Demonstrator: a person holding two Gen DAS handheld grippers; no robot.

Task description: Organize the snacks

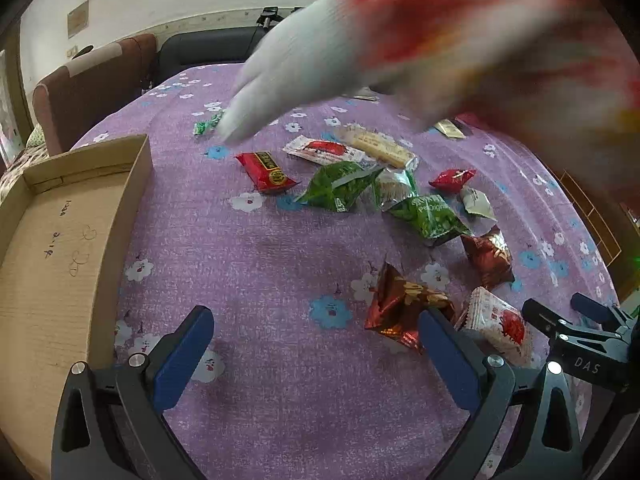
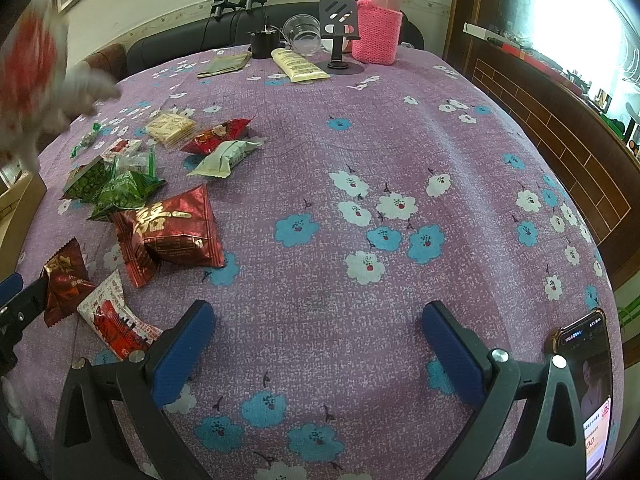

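Observation:
Several wrapped snacks lie scattered on the purple flowered tablecloth (image 1: pixel 256 256): a red packet (image 1: pixel 266 170), green packets (image 1: pixel 340 186), a cream wafer bar (image 1: pixel 378 146) and a dark red foil bag (image 1: pixel 400 306). An open cardboard box (image 1: pixel 60 240) stands at the left. My left gripper (image 1: pixel 316 344) hovers open over bare cloth, its right finger beside the foil bag. My right gripper (image 2: pixel 318 342) is open over bare cloth, right of a large red foil bag (image 2: pixel 172 230) and a white-red packet (image 2: pixel 116 320). A blurred gloved hand (image 1: pixel 288 76) reaches over the snacks.
At the table's far side stand a pink-sleeved flask (image 2: pixel 379 20), a phone stand (image 2: pixel 340 28), a clear bowl (image 2: pixel 303 34), a cream tube (image 2: pixel 300 66) and a dark cup (image 2: pixel 263 43). A phone (image 2: pixel 590 384) lies at the near right. Chairs (image 1: pixel 92 84) sit behind the table.

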